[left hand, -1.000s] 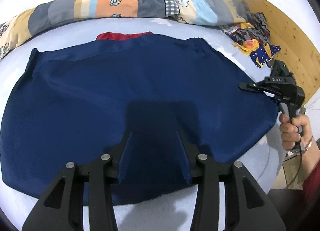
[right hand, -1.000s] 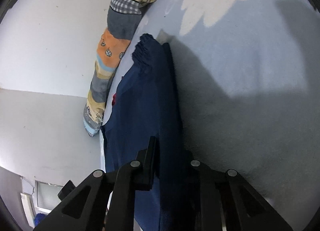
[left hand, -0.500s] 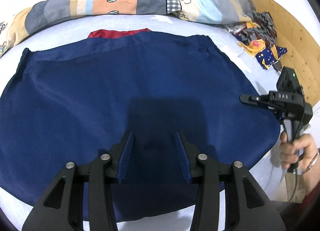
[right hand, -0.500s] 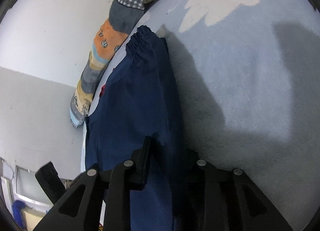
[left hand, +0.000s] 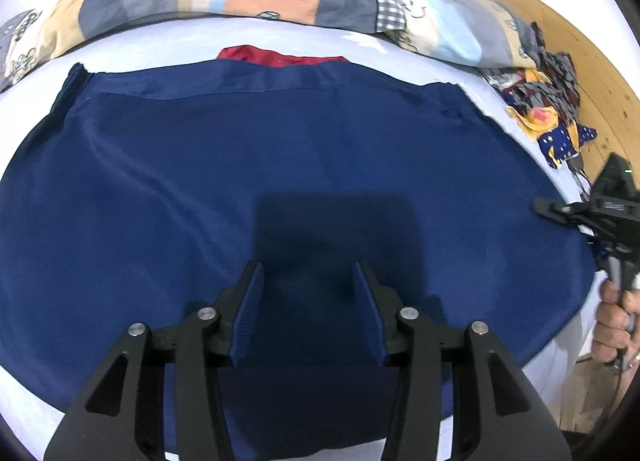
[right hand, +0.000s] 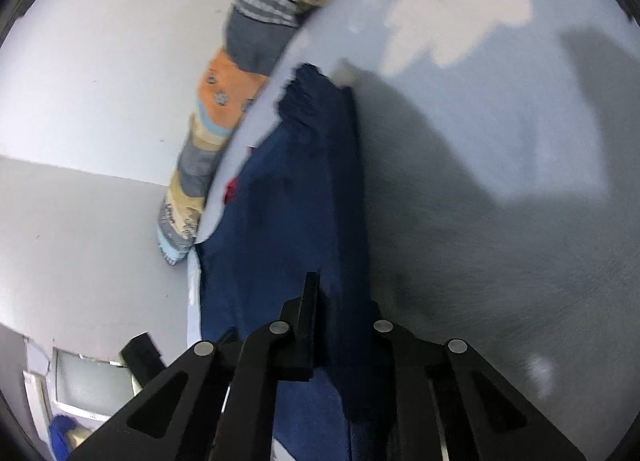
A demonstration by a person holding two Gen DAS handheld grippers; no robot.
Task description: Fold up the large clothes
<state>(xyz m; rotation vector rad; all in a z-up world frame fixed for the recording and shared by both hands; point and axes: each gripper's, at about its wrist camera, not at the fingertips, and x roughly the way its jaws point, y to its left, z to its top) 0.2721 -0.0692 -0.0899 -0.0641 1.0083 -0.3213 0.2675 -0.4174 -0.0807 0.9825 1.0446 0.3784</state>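
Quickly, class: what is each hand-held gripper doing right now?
Left hand-held gripper: open, over the navy garment, holding nothing.
Right hand-held gripper: shut on the navy garment's edge.

left gripper (left hand: 308, 301) hovers with fingers spread; right gripper (right hand: 340, 325) is clamped, gripped by a hand (left hand: 614, 325).
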